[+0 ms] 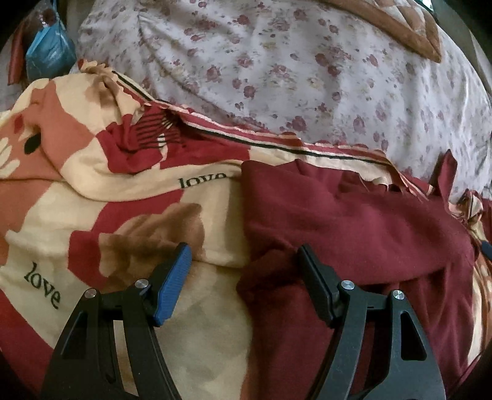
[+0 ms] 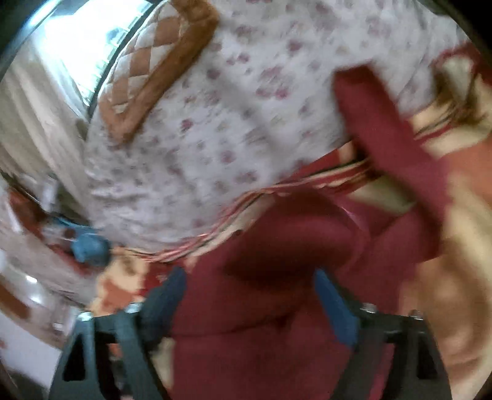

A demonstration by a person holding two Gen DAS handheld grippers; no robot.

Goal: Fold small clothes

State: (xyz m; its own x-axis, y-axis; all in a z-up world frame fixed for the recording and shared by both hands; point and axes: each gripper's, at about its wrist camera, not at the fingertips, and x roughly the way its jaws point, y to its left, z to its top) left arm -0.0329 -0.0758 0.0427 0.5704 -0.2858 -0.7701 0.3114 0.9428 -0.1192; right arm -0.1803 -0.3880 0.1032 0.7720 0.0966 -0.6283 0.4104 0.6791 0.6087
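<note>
A dark red garment [image 1: 353,227] lies on a patterned bedspread [image 1: 92,200], spread from the middle to the right of the left wrist view. My left gripper [image 1: 246,255] is open, its fingers wide apart, low over the garment's left edge; the right finger [image 1: 316,277] rests on the red cloth. In the blurred right wrist view the same garment [image 2: 261,277] fills the space between my right gripper's [image 2: 249,283] spread fingers, with a strip of it [image 2: 384,129] stretching up to the right. The right jaws stand apart; whether they pinch cloth is unclear.
A floral white quilt [image 1: 292,67] lies bunched behind the garment. A brown quilted cushion [image 1: 406,27] sits on top of it at the back right. A blue plastic bag [image 1: 46,52] is at the far left.
</note>
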